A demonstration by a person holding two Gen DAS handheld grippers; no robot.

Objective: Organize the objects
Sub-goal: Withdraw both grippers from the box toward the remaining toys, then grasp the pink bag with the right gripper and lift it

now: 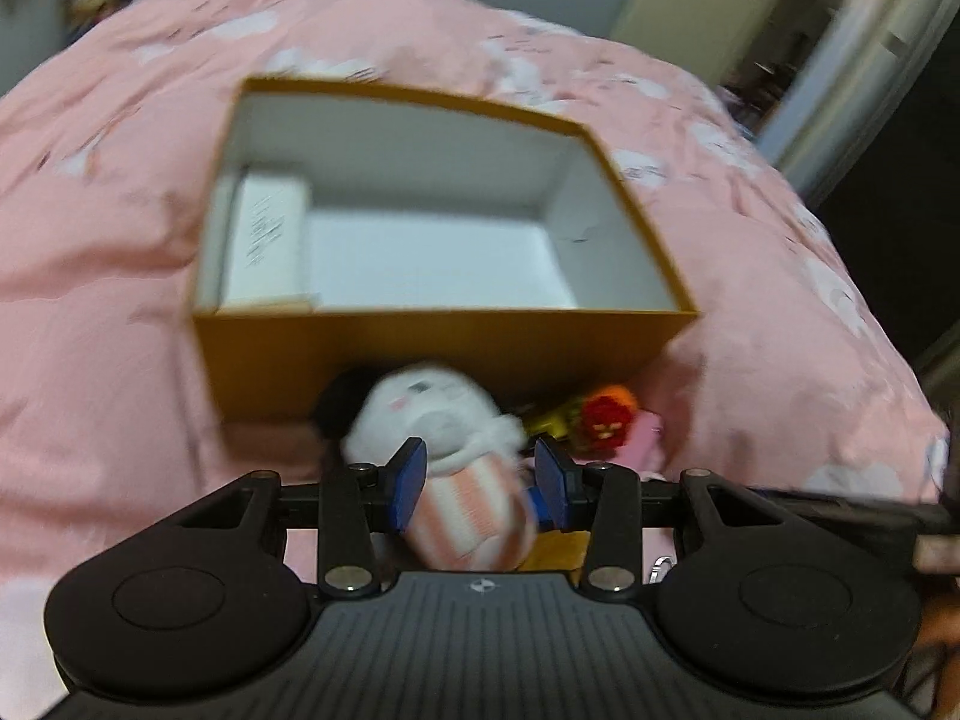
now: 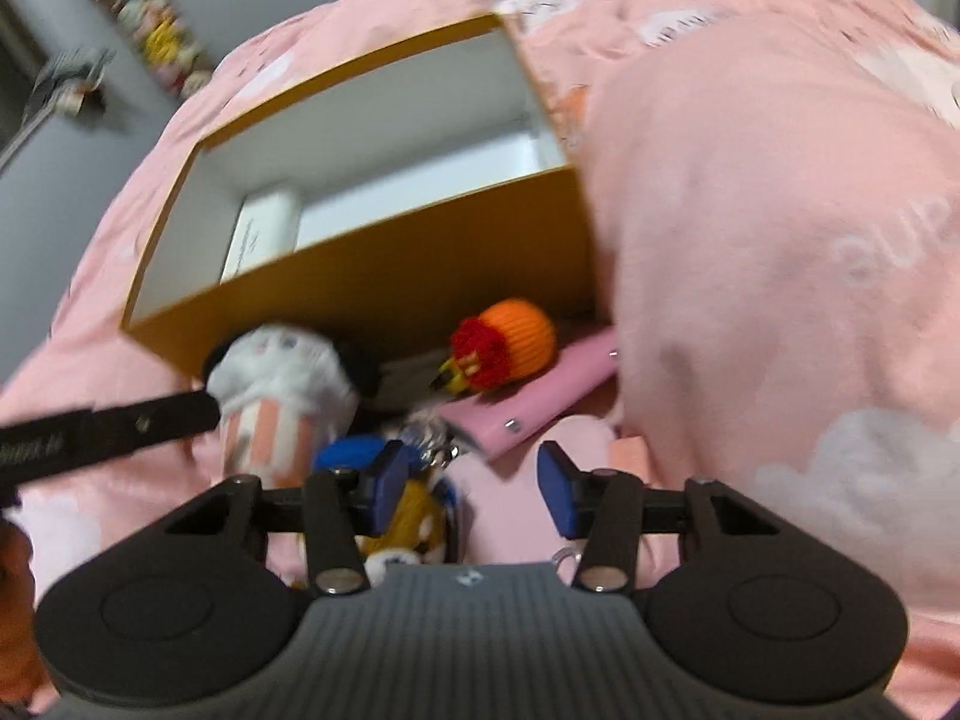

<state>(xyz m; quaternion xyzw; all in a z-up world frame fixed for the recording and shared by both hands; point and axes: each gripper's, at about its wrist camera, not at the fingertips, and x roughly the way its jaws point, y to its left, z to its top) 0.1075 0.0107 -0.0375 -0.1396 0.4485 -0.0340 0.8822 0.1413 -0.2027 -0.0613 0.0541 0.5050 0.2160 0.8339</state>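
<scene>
An open mustard-yellow box (image 1: 444, 354) with a white inside stands on the pink bedding; a small white carton (image 1: 267, 240) lies at its left end. My left gripper (image 1: 480, 480) is shut on a white plush toy (image 1: 444, 414) with a pink-striped body, held just in front of the box's near wall. In the right wrist view the same plush toy (image 2: 282, 372) hangs at the left with a left finger against it. My right gripper (image 2: 471, 483) is open over the bedding, nothing between its pads. Beside its left pad lies a blue and yellow toy (image 2: 414, 510).
An orange and red knitted toy (image 2: 510, 348) rests on a flat pink case (image 2: 540, 402) against the box's near wall, and metal key rings (image 2: 438, 444) lie close by. A high fold of pink duvet (image 2: 780, 240) rises on the right. A doorway (image 1: 840, 60) lies beyond the bed.
</scene>
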